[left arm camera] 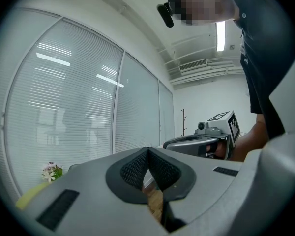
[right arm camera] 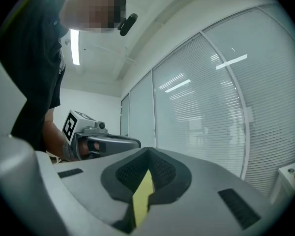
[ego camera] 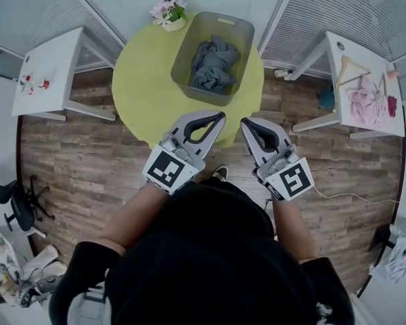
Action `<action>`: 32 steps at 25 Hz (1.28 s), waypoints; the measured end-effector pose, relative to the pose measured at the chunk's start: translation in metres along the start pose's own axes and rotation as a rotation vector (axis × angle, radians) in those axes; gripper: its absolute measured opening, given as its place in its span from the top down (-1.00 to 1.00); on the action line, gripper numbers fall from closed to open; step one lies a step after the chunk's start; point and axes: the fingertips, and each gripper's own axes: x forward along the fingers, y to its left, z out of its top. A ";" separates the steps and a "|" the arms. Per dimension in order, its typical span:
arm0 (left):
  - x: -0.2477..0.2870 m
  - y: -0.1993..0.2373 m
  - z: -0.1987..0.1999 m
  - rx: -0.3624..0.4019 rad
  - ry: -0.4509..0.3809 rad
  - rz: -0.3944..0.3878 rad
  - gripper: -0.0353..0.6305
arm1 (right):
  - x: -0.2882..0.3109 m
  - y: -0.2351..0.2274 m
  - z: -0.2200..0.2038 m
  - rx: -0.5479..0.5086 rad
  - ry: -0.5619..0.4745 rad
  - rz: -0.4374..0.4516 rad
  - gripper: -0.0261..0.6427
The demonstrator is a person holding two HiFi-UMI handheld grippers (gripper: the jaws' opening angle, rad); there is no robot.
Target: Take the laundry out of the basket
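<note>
On yellow table: basket w/ grey laundry (heaped).

Flowers stand on the round table.

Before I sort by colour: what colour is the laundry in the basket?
The laundry is blue-grey; the head view shows it best.

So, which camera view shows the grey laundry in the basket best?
The head view. It looks down into the open basket, so the grey laundry heaped inside is plainly seen. The left gripper view and the right gripper view both look out level at the window blinds and show neither the basket nor the laundry.
</note>
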 end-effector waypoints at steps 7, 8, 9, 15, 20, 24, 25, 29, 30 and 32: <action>0.023 0.002 -0.001 0.000 0.009 0.040 0.88 | -0.006 -0.027 -0.003 0.012 0.002 0.021 0.86; 0.026 0.002 -0.001 0.001 0.011 0.043 0.88 | -0.006 -0.030 -0.003 0.011 0.001 0.022 0.86; 0.028 0.003 -0.002 0.001 0.016 0.047 0.88 | -0.006 -0.032 -0.003 0.010 0.001 0.026 0.86; 0.036 0.017 -0.004 -0.004 0.045 0.069 0.88 | 0.005 -0.046 -0.002 0.018 -0.001 0.044 0.86; 0.044 0.037 -0.007 -0.021 0.054 0.078 0.88 | 0.020 -0.055 -0.006 0.014 0.004 0.053 0.86; 0.049 0.061 -0.014 -0.013 0.081 0.066 0.88 | 0.041 -0.066 -0.015 0.012 0.030 0.041 0.86; 0.051 0.068 -0.016 -0.006 0.092 0.062 0.88 | 0.047 -0.069 -0.015 0.012 0.032 0.039 0.86; 0.063 0.093 -0.019 -0.016 0.100 0.053 0.88 | 0.069 -0.082 -0.016 0.004 0.042 0.030 0.86; 0.067 0.099 -0.020 -0.020 0.100 0.050 0.88 | 0.074 -0.086 -0.018 0.003 0.047 0.027 0.86; 0.073 0.111 -0.021 -0.027 0.106 0.043 0.88 | 0.085 -0.094 -0.019 0.001 0.054 0.018 0.86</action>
